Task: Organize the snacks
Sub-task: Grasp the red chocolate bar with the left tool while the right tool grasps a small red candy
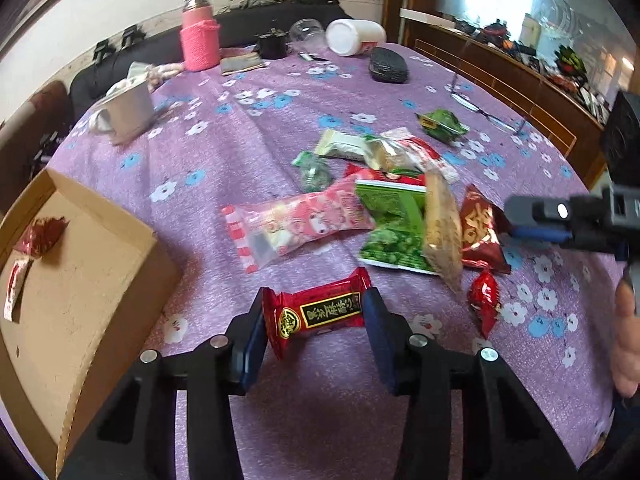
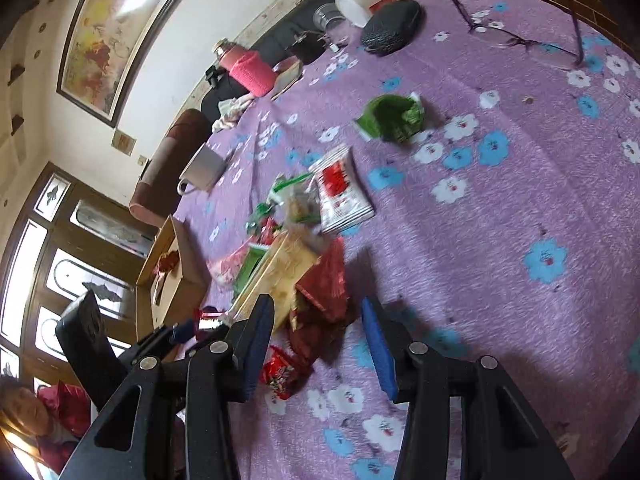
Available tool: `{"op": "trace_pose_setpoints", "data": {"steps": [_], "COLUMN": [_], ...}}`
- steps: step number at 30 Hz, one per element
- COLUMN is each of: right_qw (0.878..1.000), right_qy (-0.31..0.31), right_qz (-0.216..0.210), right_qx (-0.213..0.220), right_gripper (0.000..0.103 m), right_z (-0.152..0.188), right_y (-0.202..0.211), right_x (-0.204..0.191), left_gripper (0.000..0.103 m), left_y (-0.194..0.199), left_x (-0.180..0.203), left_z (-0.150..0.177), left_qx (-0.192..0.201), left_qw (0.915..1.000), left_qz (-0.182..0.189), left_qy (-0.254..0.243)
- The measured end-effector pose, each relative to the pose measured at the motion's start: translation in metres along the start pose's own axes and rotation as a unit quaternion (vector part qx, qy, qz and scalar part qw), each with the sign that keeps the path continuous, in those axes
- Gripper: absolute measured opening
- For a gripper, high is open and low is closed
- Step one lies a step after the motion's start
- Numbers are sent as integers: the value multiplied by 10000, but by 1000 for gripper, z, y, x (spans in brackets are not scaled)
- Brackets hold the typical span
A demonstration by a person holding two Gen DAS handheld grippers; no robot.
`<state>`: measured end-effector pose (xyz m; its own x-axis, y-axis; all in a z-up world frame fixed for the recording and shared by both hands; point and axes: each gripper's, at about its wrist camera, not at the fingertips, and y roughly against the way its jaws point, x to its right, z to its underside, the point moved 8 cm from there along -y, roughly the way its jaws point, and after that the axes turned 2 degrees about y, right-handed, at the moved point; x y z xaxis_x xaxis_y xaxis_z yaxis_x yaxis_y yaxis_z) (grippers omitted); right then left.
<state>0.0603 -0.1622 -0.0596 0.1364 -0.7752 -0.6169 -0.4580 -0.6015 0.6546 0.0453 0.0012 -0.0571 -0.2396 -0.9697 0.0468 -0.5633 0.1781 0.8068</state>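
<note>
My left gripper [image 1: 316, 300] is shut on a red snack packet with a gold label [image 1: 320, 312], its blue pads pressing on the packet's two ends just above the purple tablecloth [image 1: 224, 152]. An open cardboard box [image 1: 84, 280] to its left holds a couple of red packets [image 1: 40, 236]. Beyond lies a heap of snacks: a pink packet [image 1: 296, 224], a green pea packet [image 1: 392, 228], a tan packet [image 1: 440, 228] standing on edge, and a dark red packet [image 1: 480, 232]. My right gripper [image 2: 318, 316] stands open low over that heap, with the dark red packet [image 2: 326, 284] ahead of the gap and the tan packet [image 2: 280, 272] by its left finger.
A pink bottle [image 1: 198, 36], a white mug [image 1: 128, 110], a white jar [image 1: 356, 36], a black case [image 1: 388, 66] and eyeglasses [image 1: 484, 112] sit farther back. A lone green packet [image 2: 392, 118] lies apart. A person's hand [image 1: 628, 340] is at the right edge.
</note>
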Motion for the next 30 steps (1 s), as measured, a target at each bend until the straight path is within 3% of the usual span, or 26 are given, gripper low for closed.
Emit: {"op": "trace_pose_setpoints", "data": {"steps": [8,13,15,22,23,24,26,30], "right_qw": [9946,9835,9782,9670,9653,9646,9644,9665], "right_qy": [888,1644,1823,2232,2297,2349,2377,2359], "right_qz": [528,742,986,1227,1244,1195,1153,1009], "right_qx": [-105,-148,-108,-85,-64,-84,-113,-124], "right_gripper": [49,49,49,49,45,29,19,13], "right_z": [27,51,52,55,56,57,59,60], "right_y": [-3,-7,-11,-22,-22,-24,-25,-25], "right_x": [-32,-47,-48,-51,-53,-55,-56,-58], "left_gripper": [44,44,44,44,44,44,44,44], "left_y": [-1,0,0,0,0,0,0,0], "left_x": [-18,-22,-22,-23,-23,-23,-23,-23], "left_z": [-1,0,0,-1,-1,0,0,0], "left_qx": [-62,-62,-72,-72,-70,-73,-73,-61], "left_qw": [9992,9988,9987,9986,9987,9986,9986,9986], "left_qz": [10,-13,-3,-6,-8,-6,2,-15], "left_qy": [403,491,514,515,514,516,524,533]}}
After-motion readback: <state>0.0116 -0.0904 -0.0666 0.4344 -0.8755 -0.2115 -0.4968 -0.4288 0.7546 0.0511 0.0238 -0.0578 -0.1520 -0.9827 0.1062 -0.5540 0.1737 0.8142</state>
